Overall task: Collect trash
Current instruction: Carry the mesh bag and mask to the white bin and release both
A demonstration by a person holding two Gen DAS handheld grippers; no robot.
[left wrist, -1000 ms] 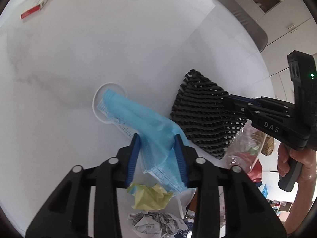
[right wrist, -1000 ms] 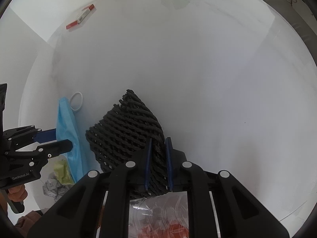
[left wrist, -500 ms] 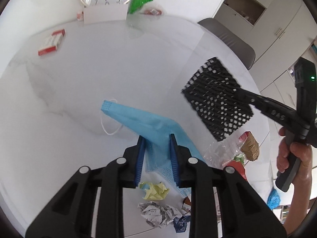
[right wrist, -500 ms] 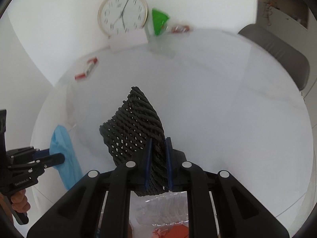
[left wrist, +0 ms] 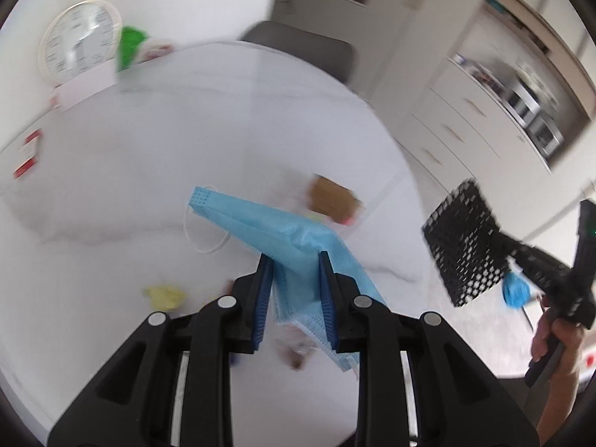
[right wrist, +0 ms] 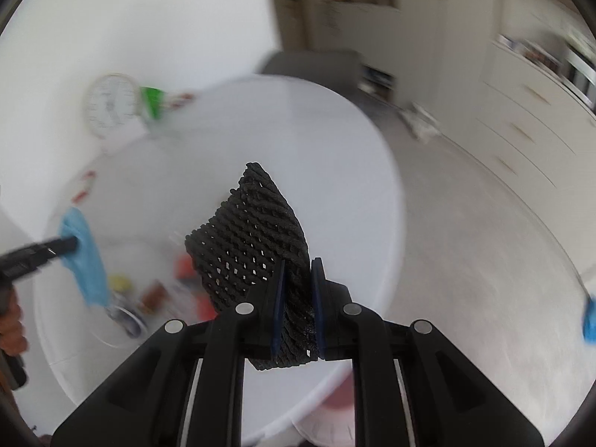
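both grippers clamped, each lifting 1 piece of trash.
left gripper (left wrist: 294, 290) pinches the blue face mask (left wrist: 287, 234) above the white table (left wrist: 111, 171); right gripper (right wrist: 297, 290) squeezes the black foam net (right wrist: 257, 231) near the table's edge, crumpled scraps (right wrist: 149, 294) lying below.

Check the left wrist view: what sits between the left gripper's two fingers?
The blue face mask, pinched between the left gripper's fingers and lifted off the white table.
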